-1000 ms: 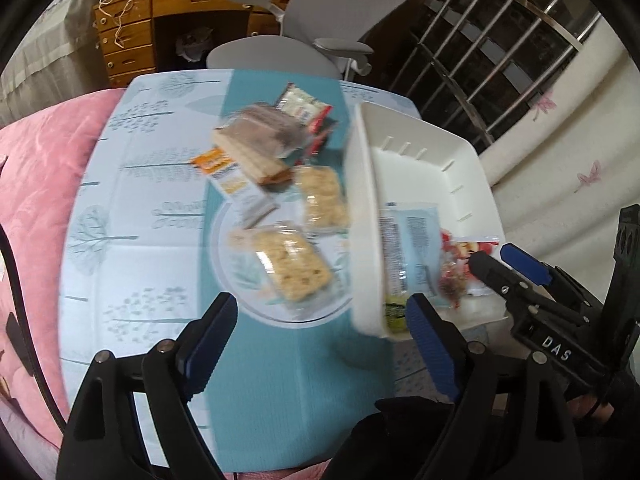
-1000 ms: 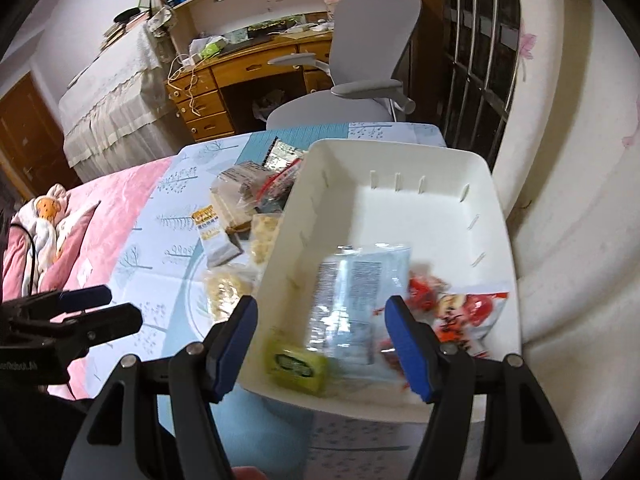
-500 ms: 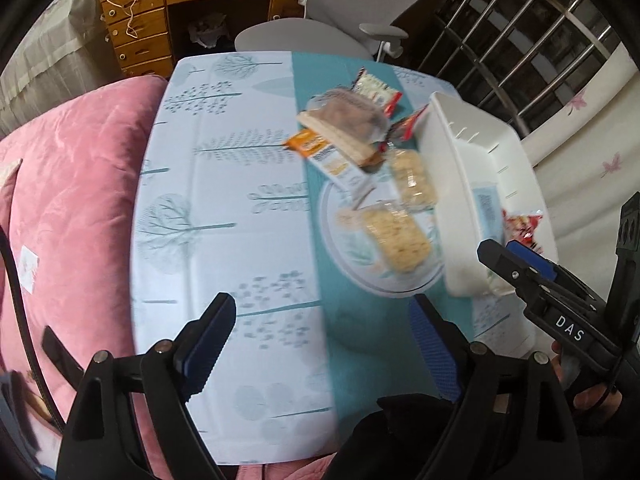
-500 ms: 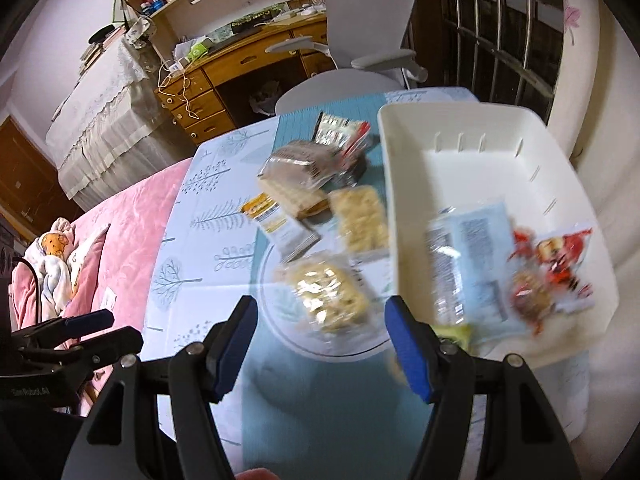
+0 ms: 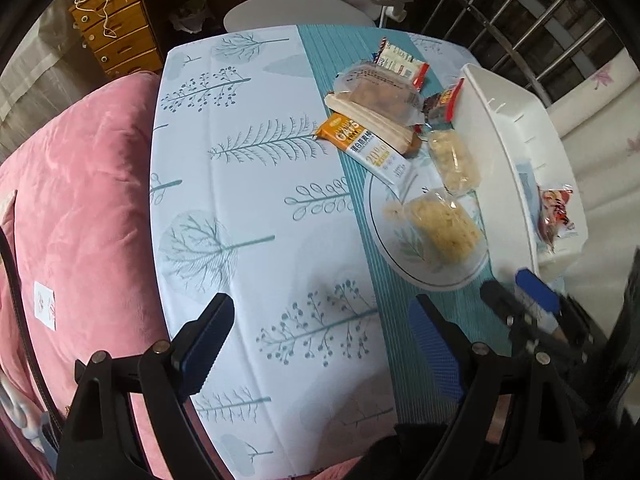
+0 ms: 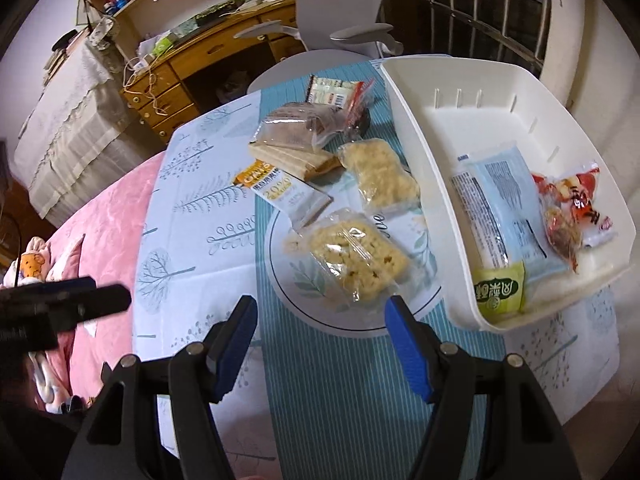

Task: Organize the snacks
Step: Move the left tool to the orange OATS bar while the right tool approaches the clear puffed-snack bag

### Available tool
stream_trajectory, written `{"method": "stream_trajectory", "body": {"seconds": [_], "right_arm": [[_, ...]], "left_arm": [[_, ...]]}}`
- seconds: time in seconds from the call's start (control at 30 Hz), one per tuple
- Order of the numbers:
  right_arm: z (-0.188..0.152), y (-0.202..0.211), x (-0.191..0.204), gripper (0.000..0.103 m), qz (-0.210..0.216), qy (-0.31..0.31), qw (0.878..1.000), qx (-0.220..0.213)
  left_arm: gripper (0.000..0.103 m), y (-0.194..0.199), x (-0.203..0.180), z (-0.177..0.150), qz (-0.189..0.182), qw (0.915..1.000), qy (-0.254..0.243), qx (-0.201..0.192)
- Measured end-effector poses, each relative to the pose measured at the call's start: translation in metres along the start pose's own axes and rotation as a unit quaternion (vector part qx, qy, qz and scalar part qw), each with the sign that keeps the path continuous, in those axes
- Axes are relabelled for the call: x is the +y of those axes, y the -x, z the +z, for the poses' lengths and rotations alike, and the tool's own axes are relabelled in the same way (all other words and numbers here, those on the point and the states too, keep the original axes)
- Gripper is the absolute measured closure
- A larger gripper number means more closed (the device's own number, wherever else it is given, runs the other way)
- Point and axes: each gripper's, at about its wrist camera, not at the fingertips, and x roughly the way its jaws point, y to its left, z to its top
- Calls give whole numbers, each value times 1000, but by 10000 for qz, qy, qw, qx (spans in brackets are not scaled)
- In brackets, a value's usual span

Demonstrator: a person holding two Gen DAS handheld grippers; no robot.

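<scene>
A white bin stands at the table's right side and holds a pale blue packet, a green packet and a red snack bag. Left of it lie loose snacks: two clear-wrapped rice cakes, an orange oat bar, a wrapped sandwich. My right gripper is open and empty, just short of the near rice cake. My left gripper is open and empty over the tablecloth, left of the snacks; the bin is at its right.
The table has a tree-print cloth with a teal stripe. A pink quilt lies to the left. A grey office chair and a wooden desk stand beyond the far edge. Window bars are at the back right.
Both grippers have pulled back and swung left, away from the bin. The right gripper, earlier over the bin's contents, now faces the rice cake. The bin, tilted up earlier, now rests on the table.
</scene>
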Motion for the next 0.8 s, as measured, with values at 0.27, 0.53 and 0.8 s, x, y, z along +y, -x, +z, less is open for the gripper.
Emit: {"method": "stream_trajectory", "body": {"seconds": [0.27, 0.53, 0.8], "right_arm": [[-6, -13, -4, 36, -299, 127, 9990, -295], [3, -37, -7, 36, -357, 437, 9963, -641], [8, -54, -1, 28, -498, 962, 9902, -876]], "left_arm": [[15, -44, -15, 48, 153, 9976, 179, 644], [15, -83, -45, 97, 322, 9954, 252, 863], [15, -114, -61, 125, 378, 9936, 456, 957]]}}
